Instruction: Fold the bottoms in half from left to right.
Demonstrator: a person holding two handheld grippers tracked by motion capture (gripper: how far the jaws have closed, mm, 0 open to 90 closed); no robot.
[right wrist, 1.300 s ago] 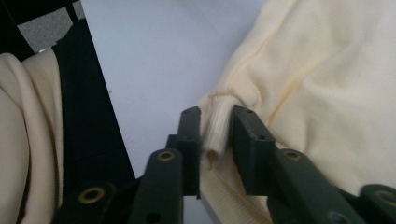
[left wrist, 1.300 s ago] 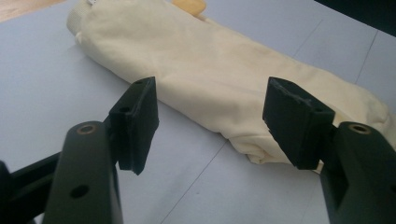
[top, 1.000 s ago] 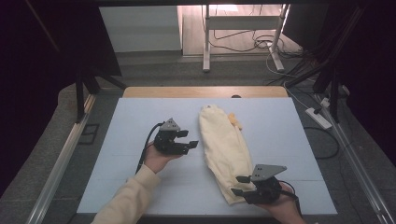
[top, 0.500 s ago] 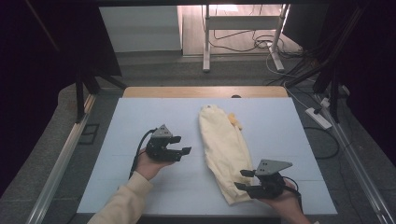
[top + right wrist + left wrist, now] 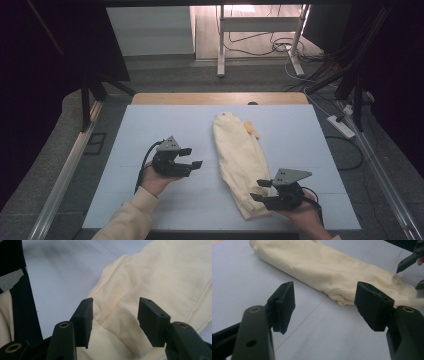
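Note:
A cream garment [image 5: 240, 155] lies folded into a long strip on the pale blue table [image 5: 165, 125], running from far to near. A small yellow bit [image 5: 251, 130] peeks out at its right edge. My left gripper [image 5: 192, 157] stands open to the left of the garment, apart from it. Its jaws [image 5: 324, 305] frame bare table, with the cloth [image 5: 332, 267] beyond. My right gripper [image 5: 257, 190] is at the garment's near end. Its jaws [image 5: 113, 320] have just been opening and stand over the ribbed hem [image 5: 105, 340] without pressing it.
A wooden strip [image 5: 220, 98] borders the table's far edge. On the floor to the right lie a power strip [image 5: 342, 125] and cables. A white stand's legs [image 5: 220, 50] rise beyond the table. Dark frames flank both sides.
My left gripper has drawn away from the garment, leftward and nearer to the person. The right gripper has stayed at the near hem, its jaws a little wider.

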